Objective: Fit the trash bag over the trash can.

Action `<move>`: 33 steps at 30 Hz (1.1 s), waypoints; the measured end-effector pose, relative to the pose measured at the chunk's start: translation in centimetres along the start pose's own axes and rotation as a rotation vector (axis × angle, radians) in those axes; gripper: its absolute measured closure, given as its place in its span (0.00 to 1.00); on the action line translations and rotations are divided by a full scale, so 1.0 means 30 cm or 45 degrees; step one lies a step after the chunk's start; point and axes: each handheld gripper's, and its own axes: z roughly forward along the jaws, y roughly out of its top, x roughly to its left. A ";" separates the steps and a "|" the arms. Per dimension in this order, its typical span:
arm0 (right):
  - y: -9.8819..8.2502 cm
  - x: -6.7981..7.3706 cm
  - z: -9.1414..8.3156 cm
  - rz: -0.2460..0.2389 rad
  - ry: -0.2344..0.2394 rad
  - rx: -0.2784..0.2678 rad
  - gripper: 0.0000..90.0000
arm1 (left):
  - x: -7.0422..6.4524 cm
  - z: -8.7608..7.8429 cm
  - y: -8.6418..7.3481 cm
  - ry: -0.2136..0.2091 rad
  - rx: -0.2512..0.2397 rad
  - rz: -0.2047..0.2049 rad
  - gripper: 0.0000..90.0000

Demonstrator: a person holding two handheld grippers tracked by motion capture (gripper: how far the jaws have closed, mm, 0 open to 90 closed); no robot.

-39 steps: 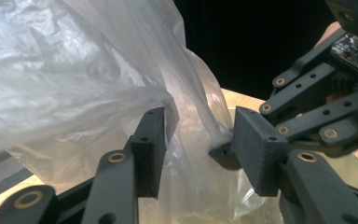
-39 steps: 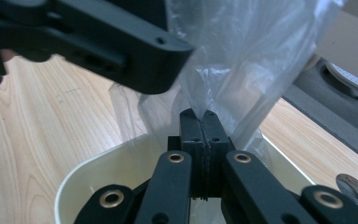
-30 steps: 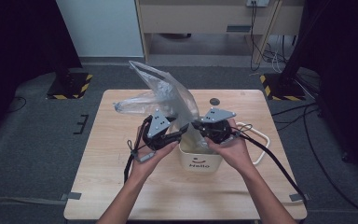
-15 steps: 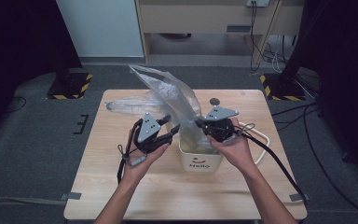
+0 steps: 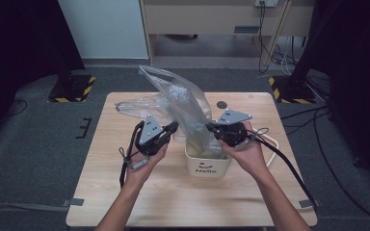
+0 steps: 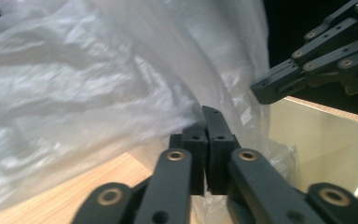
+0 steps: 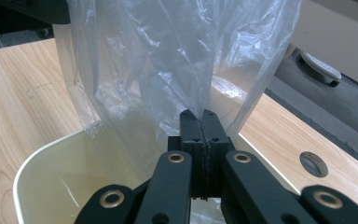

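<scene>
A clear plastic bag point(image 5: 183, 103) stands up out of a small cream bin point(image 5: 207, 166) marked "Hello" at mid-table. My left gripper point(image 5: 173, 127) is at the bag's left side; its jaws have just been closing and now pinch a fold of film point(image 6: 98, 93) at their tips point(image 6: 208, 116). My right gripper point(image 5: 209, 127) is shut on the bag's film over the bin's far right rim. In the right gripper view the film point(image 7: 168, 46) gathers into the closed tips point(image 7: 200, 119) above the bin's rim point(image 7: 42, 158). The right gripper's fingers point(image 6: 279, 86) hang over the bin point(image 6: 326, 140).
The wooden table point(image 5: 139, 192) carries a round cable hole point(image 5: 221, 104) behind the bin. A white cord point(image 5: 272, 144) and black cables trail off to the right. Dark floor surrounds the table, with a cabinet beyond its far edge.
My left gripper shifted slightly left from the bin and its jaws closed at the bag's side. The bag's left part spread wider. The right gripper stayed put.
</scene>
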 end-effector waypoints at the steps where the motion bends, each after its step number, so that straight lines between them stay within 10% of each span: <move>1: -0.003 -0.002 -0.005 0.002 -0.003 -0.002 1.00 | 0.002 0.004 0.000 0.003 0.008 0.002 1.00; 33: -0.184 -0.006 -0.270 0.031 -0.063 -0.077 1.00 | 0.066 0.172 -0.007 0.074 0.147 0.065 1.00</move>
